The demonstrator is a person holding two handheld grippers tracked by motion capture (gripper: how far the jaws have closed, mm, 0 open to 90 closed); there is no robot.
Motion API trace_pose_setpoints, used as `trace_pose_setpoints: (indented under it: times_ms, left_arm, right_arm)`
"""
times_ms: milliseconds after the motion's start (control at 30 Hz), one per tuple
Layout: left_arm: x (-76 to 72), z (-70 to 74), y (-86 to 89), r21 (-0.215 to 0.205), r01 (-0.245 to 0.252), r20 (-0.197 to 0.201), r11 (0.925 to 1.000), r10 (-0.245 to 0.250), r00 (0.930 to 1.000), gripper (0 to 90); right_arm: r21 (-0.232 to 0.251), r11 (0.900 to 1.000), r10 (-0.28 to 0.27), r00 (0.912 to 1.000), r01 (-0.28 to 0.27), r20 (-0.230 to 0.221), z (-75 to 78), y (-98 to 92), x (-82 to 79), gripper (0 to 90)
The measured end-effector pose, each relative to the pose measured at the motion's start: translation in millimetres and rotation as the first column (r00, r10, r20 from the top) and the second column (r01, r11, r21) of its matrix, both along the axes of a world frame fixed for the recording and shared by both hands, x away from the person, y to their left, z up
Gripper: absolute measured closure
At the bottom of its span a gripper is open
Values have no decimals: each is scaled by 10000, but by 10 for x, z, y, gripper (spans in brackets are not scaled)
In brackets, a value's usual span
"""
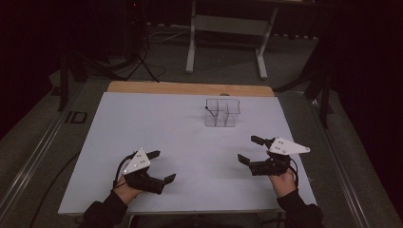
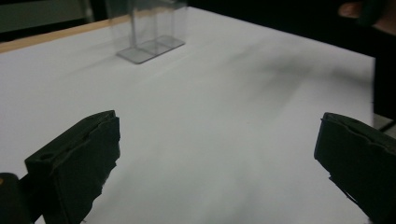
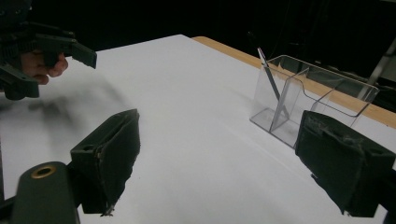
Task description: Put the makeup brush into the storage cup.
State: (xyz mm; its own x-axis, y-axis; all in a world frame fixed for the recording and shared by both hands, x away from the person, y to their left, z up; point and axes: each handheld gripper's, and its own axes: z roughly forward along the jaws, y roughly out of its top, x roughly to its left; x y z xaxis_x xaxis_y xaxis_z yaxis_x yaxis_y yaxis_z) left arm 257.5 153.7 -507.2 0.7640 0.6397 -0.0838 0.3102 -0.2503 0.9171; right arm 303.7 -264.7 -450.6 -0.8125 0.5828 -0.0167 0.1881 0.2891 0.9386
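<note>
A clear plastic organizer (image 1: 222,113) with several compartments stands on the white table top (image 1: 157,123), right of centre toward the far side. A thin dark stick (image 1: 207,109) leans in its left compartment. My left gripper (image 1: 162,166) hovers near the front left, open and empty. My right gripper (image 1: 250,149) is at the front right, also open and empty. In the left gripper view, the organizer (image 2: 149,28) is blurred far ahead of the spread jaws. In the right gripper view, the organizer (image 3: 308,100) and stick (image 3: 270,74) sit just beyond the right jaw, and the left gripper (image 3: 46,51) is at upper left.
A wooden strip (image 1: 190,88) borders the table's far edge. Beyond it on the dark floor are a white desk frame (image 1: 192,42) and a tripod with cables (image 1: 142,61). Metal rails (image 1: 33,161) run along both sides of the table.
</note>
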Motion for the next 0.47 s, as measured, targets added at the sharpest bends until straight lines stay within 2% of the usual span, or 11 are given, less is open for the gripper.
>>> trace_pose_setpoints:
  times_ms: [100,167,467]
  left_arm:
    - [-15,-17,-9,326,-245,-18,9992,245,9997,4]
    - [-14,-24,-12,423,-212,-4,9989,213,9998,4]
    - [25,-20,29,-80,-192,-128,9998,191,9997,4]
  right_arm:
    - [-10,10000,4,10000,-4,-28,-4,2,6,137]
    - [-23,10000,33,10000,-33,-40,-6,5,8,137]
    - [-110,9999,43,9999,-45,-116,-29,16,25,137]
